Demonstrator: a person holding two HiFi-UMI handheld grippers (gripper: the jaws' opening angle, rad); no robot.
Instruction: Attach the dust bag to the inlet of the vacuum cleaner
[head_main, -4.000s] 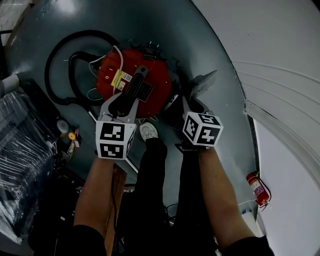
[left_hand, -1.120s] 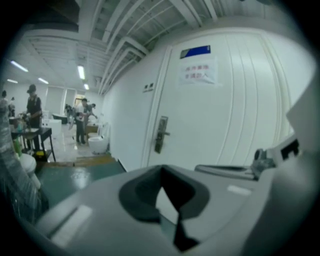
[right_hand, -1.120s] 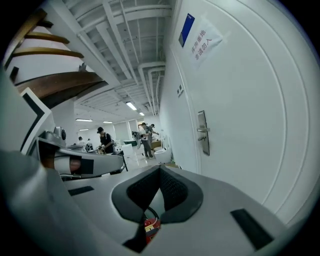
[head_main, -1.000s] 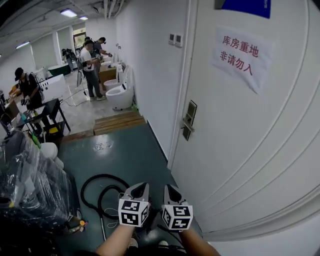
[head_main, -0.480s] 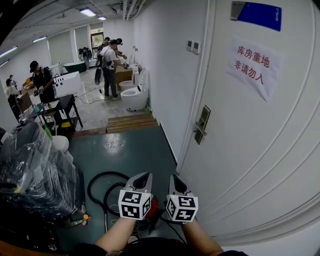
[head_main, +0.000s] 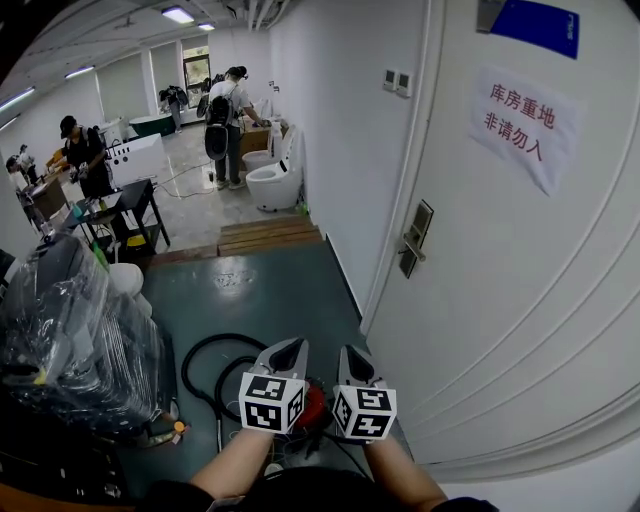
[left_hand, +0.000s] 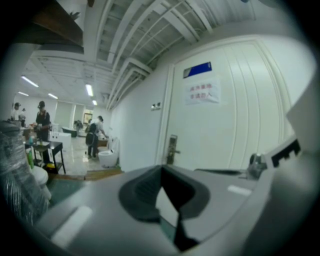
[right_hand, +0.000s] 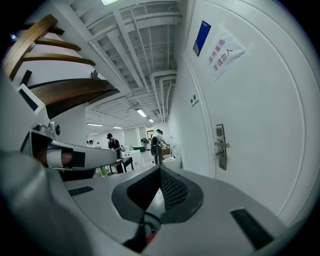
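While both tools point out into the room rather than down at the work, the task looks to be paused or finished, not under way. The left hand-held gripper (head_main: 296, 343) has its jaws pressed together with nothing between them, as its own view confirms (left_hand: 161, 167). The right hand-held gripper (head_main: 346, 350) sits just beside it, its tips also meeting and pinching nothing (right_hand: 160, 168).

Only a red sliver of the vacuum (head_main: 314, 405) shows, low on the floor (head_main: 260, 290) between and under the two marker cubes, close to the person's feet. A little red also peeks through the lower gap of the right jaws (right_hand: 150, 235). Its black hose (head_main: 200, 352) lies coiled on the floor just to the left. No dust bag is visible in any view, and the inlet is hidden, so I cannot tell whether the bag is seated.

If fitting remains, my guess is that the next move calls for tipping both tools steeply down toward the vacuum, finding the bag's collar, and spreading one pair of jaws to take it.

As for containers, the vacuum's canister is covered by the cubes, so its contents cannot be seen. A plastic-wrapped bundle (head_main: 70, 350) stands at the left, with its contents too dark to name.
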